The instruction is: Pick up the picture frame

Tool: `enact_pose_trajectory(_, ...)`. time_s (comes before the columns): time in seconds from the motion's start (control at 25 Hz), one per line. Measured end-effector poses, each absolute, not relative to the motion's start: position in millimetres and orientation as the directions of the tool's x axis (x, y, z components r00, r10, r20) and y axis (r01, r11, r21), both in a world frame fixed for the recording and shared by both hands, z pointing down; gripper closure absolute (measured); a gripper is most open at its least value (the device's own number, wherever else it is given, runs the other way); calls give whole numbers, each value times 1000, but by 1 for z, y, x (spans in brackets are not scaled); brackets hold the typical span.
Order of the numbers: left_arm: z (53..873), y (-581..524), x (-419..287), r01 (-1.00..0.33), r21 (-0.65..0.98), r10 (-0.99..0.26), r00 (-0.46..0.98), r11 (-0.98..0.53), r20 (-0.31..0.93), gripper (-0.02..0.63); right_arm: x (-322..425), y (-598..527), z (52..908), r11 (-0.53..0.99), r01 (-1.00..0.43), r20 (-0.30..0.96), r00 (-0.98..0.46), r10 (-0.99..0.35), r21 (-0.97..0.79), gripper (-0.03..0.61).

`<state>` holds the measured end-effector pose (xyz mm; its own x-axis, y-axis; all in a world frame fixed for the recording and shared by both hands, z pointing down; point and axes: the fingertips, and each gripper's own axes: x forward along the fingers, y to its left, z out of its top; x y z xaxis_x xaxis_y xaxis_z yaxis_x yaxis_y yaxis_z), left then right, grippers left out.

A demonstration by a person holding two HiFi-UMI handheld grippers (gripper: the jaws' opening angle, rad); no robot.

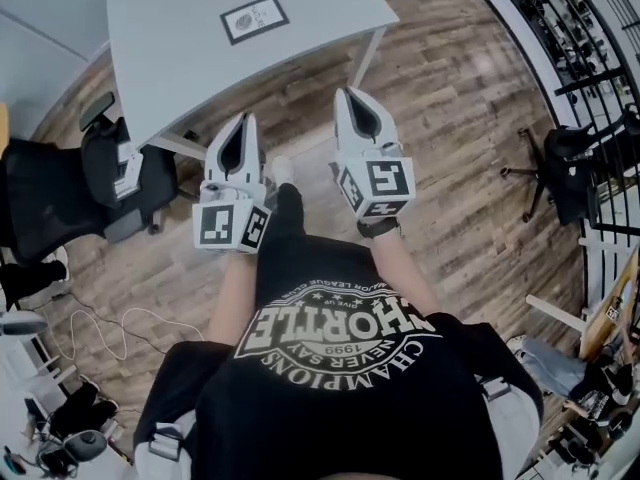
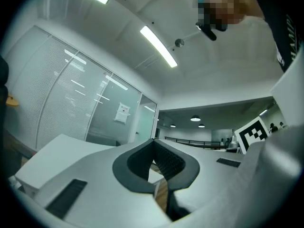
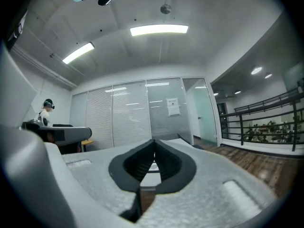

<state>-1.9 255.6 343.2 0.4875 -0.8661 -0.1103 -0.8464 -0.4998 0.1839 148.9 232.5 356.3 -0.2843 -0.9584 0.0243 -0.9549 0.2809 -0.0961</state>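
A small black-framed picture (image 1: 254, 19) lies flat on the white table (image 1: 180, 58) at the top of the head view. My left gripper (image 1: 247, 120) is held over the wooden floor just short of the table's near edge, jaws shut and empty. My right gripper (image 1: 347, 96) hangs beside it to the right, near the table's leg, also shut with nothing held. In the left gripper view the left gripper's tips (image 2: 153, 141) meet; in the right gripper view the right gripper's tips (image 3: 154, 142) meet. Both point about level toward the table.
A black office chair (image 1: 70, 183) stands left of the table, another chair (image 1: 565, 168) at the right by a railing (image 1: 570, 38). Cables and bags (image 1: 70, 418) lie on the floor at lower left. Glass office walls (image 3: 128, 113) fill the gripper views.
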Motion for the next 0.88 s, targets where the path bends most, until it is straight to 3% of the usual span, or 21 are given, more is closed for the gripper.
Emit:
enact_pose_trajectory(0.24,332,124,-27,-835,191,-856,501,-517,-126,607,139,101,336,233,-970,-12,-232,-973,-74,578)
enact_pose_trajectory(0.88,338,-104,-100,-905,140,-915,402,-402,-31,607,43,-134,321,372,-928,8,-372,-928,-9,578)
